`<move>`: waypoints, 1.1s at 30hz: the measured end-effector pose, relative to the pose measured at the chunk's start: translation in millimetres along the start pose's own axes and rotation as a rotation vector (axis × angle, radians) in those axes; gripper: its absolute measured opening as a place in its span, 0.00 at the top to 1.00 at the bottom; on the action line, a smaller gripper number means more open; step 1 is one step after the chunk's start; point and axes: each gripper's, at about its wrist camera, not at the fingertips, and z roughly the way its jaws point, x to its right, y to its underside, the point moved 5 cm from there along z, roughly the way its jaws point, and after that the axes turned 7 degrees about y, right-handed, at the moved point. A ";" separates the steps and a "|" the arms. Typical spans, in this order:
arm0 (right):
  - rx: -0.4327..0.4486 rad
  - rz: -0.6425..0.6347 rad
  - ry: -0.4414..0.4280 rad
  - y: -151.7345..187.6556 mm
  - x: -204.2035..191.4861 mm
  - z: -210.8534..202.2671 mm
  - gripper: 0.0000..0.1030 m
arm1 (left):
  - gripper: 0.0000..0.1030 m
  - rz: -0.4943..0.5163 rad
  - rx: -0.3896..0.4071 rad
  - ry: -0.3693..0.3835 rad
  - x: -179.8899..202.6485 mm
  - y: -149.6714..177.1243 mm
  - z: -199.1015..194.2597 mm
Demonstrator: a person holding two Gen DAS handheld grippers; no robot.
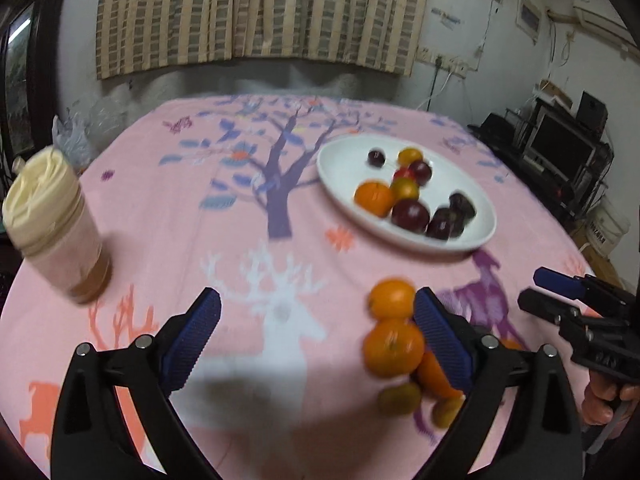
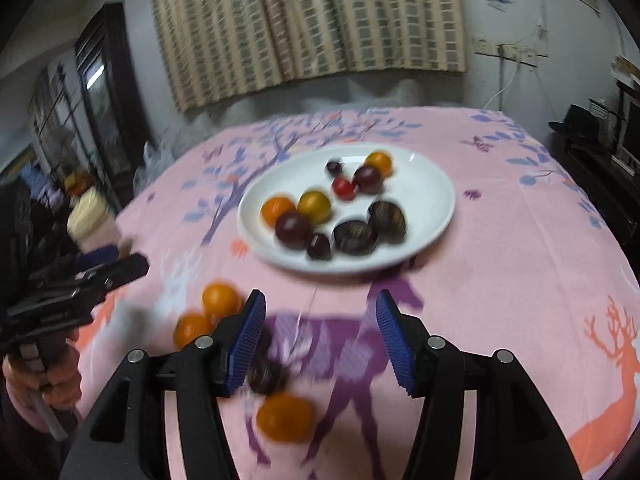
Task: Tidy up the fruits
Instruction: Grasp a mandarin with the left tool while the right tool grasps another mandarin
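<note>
Gaping left tongs (image 1: 316, 332) beside loose oranges (image 1: 394, 346).

Both grippers just hang low with nothing in them. Left gripper (image 1: 318, 336) has its blue-padded fingers (image 1: 192, 340) spread wide, right gripper (image 2: 320, 340) is parted too, and a hand (image 2: 44, 384) wraps the left one's handle

Both views are motion-smeared. In the left wrist view an orange (image 1: 434, 376) lies half hidden behind the left gripper's (image 1: 316, 340) right finger. In the right wrist view a dark fruit (image 2: 266, 374) is partly covered by the right gripper's (image 2: 322, 340) left finger — its kind cannot be told. The jar (image 2: 94, 220) is blurred and partly hidden.
</note>
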 end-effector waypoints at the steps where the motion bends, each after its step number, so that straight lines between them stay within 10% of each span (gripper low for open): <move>1: -0.016 -0.040 -0.005 9.0 -5.9 -0.9 0.43 | 0.08 0.001 0.000 0.012 -0.1 5.2 -2.5; 13: -0.110 -0.174 -0.020 46.4 -29.2 1.2 0.45 | 0.08 0.015 0.002 -0.047 -5.1 18.9 -8.0; 19: -0.136 -0.171 -0.023 48.9 -28.0 7.8 0.62 | 0.07 0.050 0.021 -0.050 2.1 19.0 -12.1; 25: -0.101 -0.088 -0.047 39.6 -14.0 1.4 0.65 | 0.08 0.218 0.046 0.080 45.5 26.3 -19.2; 33: -0.097 0.014 -0.049 32.4 5.9 0.0 0.65 | 0.37 0.431 -0.042 0.171 98.8 46.2 3.0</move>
